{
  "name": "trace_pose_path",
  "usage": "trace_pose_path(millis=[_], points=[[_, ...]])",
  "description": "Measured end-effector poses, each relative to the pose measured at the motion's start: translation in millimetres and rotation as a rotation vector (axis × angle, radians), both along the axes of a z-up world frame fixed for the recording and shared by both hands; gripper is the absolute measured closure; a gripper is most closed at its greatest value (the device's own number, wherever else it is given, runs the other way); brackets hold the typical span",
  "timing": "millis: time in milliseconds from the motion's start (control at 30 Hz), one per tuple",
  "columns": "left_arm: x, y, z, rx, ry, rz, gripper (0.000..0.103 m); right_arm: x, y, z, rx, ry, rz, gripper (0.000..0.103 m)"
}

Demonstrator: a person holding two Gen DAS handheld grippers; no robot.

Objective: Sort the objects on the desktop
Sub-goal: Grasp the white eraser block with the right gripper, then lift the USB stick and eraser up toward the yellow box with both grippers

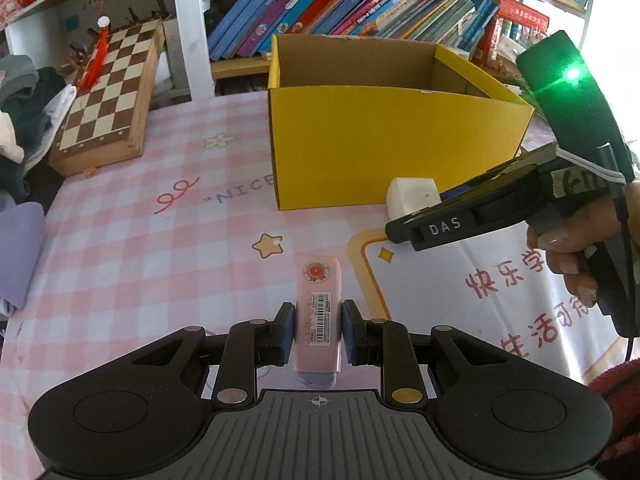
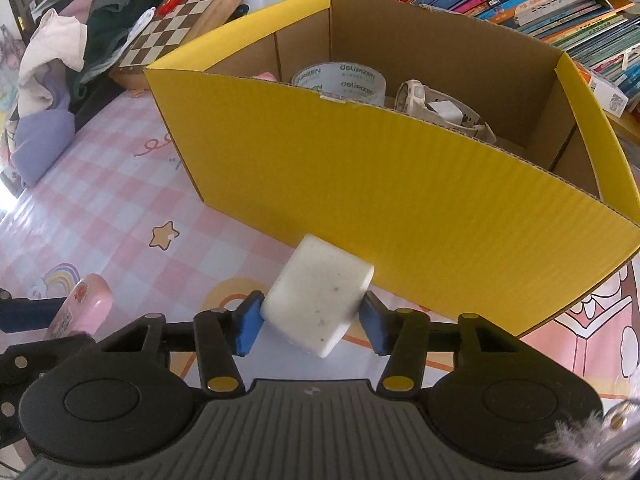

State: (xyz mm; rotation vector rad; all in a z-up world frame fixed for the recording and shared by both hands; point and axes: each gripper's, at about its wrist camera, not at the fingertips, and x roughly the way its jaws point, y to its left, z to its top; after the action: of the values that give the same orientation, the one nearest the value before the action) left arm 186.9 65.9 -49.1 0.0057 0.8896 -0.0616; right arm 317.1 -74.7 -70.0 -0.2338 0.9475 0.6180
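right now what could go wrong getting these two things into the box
1. The right gripper has the white block skewed between its pads, so it may twist out.
2. The yellow box wall stands tall just ahead; a low carry could hit it.
3. The left gripper pinches the pink case near one end, so it might pivot.

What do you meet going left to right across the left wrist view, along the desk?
Purple cloth → chessboard → pink case in the left gripper → yellow box → white eraser → right gripper.
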Motion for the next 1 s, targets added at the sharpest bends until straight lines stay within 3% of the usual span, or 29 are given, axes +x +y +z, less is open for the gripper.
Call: trace_pose_path(millis=[467,1000], points=[[-9,5,10,-0.019,-0.053,-0.036,0.080,-33,-9,21,0.044,0.020,-0.032,0.060],[-17,3,17,-0.061,-0.103,-0.099,0.080,-67,-13,37,0.008,-0.031,-0.028,0.060]])
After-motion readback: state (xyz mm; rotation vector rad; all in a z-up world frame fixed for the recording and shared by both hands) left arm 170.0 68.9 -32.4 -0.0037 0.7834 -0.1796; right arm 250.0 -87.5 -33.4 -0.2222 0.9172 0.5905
